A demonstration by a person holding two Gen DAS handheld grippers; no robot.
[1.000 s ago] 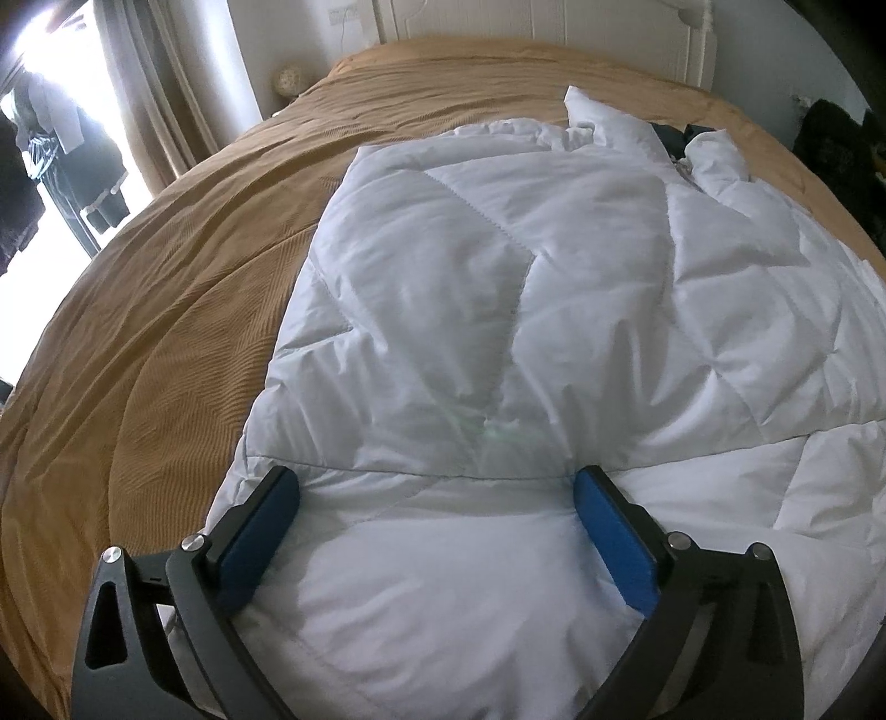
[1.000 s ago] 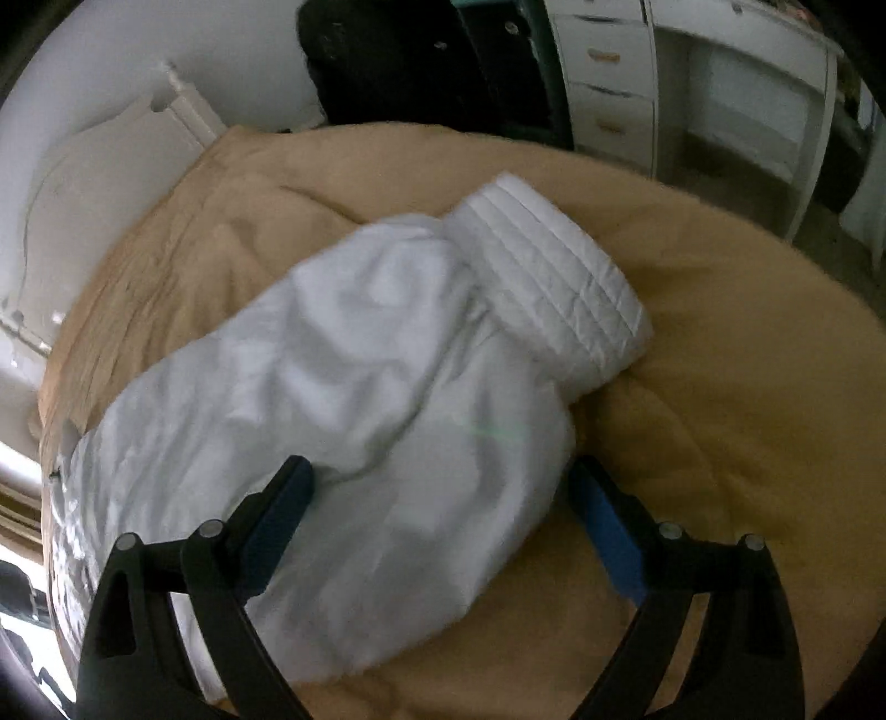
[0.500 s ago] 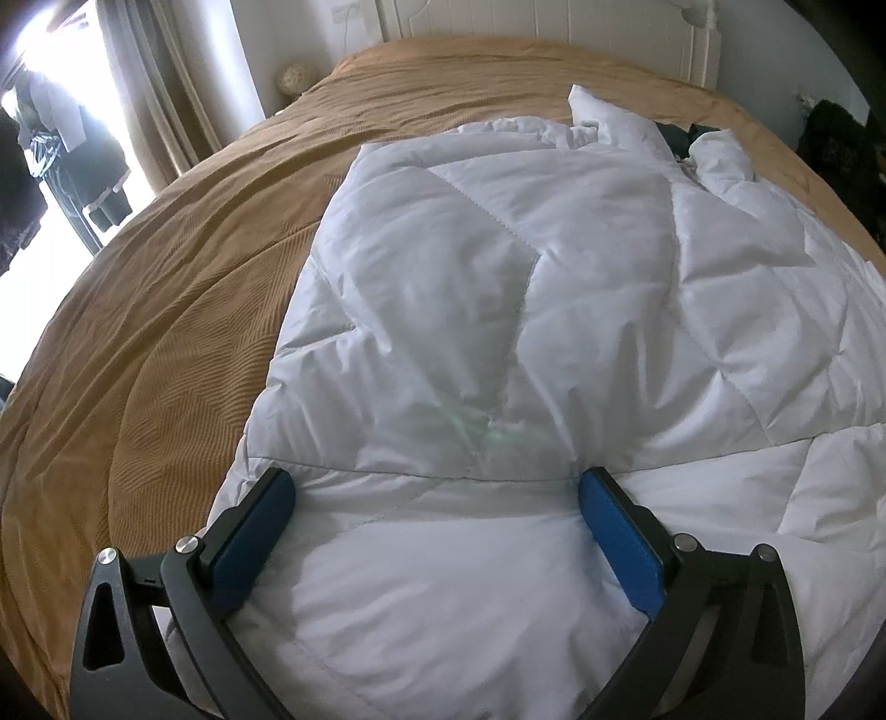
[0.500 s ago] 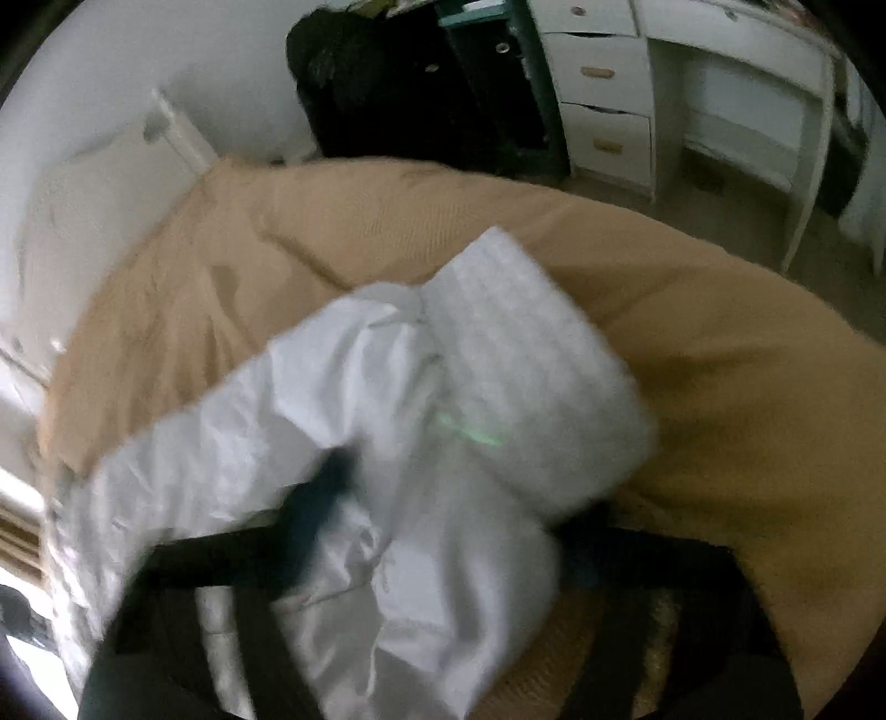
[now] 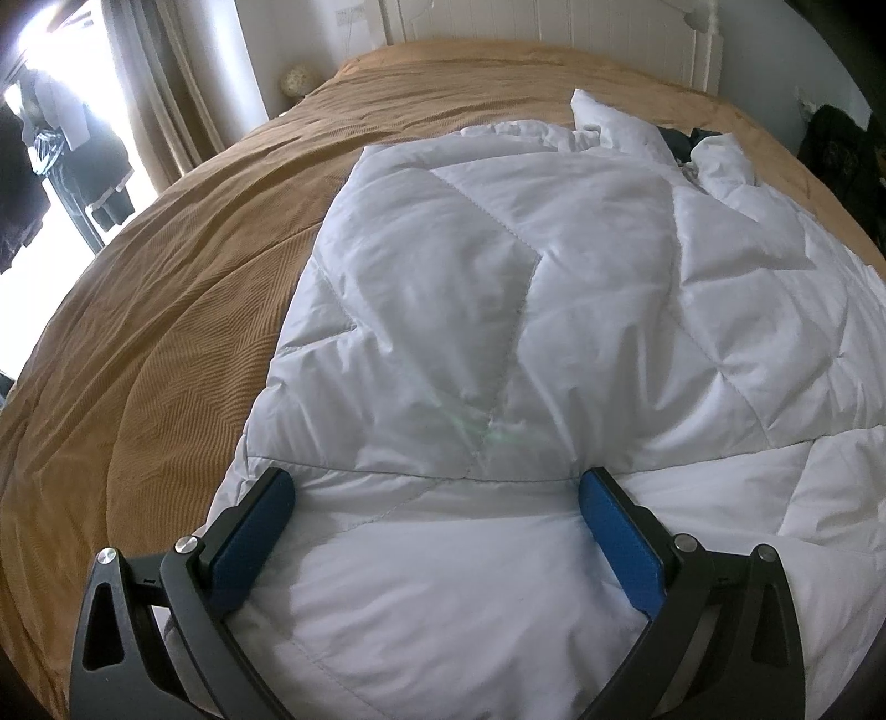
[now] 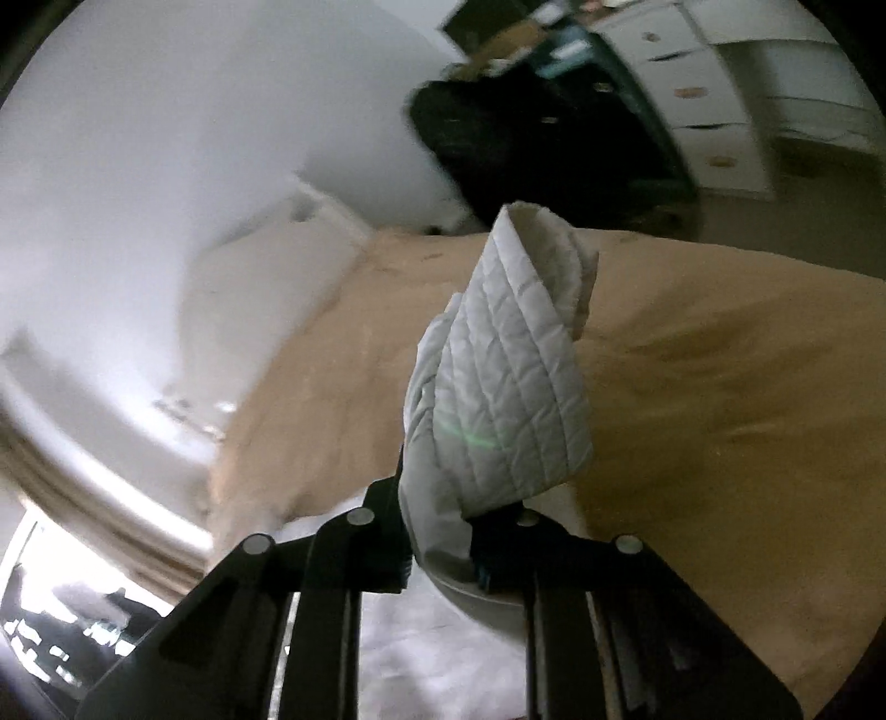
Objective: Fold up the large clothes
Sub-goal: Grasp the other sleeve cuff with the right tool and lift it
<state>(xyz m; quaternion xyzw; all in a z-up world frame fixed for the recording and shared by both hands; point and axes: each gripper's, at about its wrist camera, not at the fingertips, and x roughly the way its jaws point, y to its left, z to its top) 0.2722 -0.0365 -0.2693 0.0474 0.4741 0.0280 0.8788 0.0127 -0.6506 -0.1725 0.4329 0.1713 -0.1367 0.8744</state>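
Observation:
A large white quilted puffer jacket (image 5: 526, 310) lies spread on a bed with a tan cover (image 5: 183, 288). My left gripper (image 5: 437, 498) is open, its blue pads on either side of the jacket's near part, resting on or just above it. My right gripper (image 6: 443, 526) is shut on the jacket's sleeve, near the quilted cuff (image 6: 509, 376). The cuff stands up above the jaws, lifted off the bed.
A white headboard (image 5: 554, 22) stands at the far end of the bed. A window with curtains (image 5: 149, 99) and hanging dark clothes is at the left. A white chest of drawers (image 6: 720, 111) and a dark bag (image 6: 526, 144) stand beyond the bed.
My right gripper has closed on the sleeve by its cuff and lifted it off the bed, tilting upward. My left gripper has stayed open in nearly the same place.

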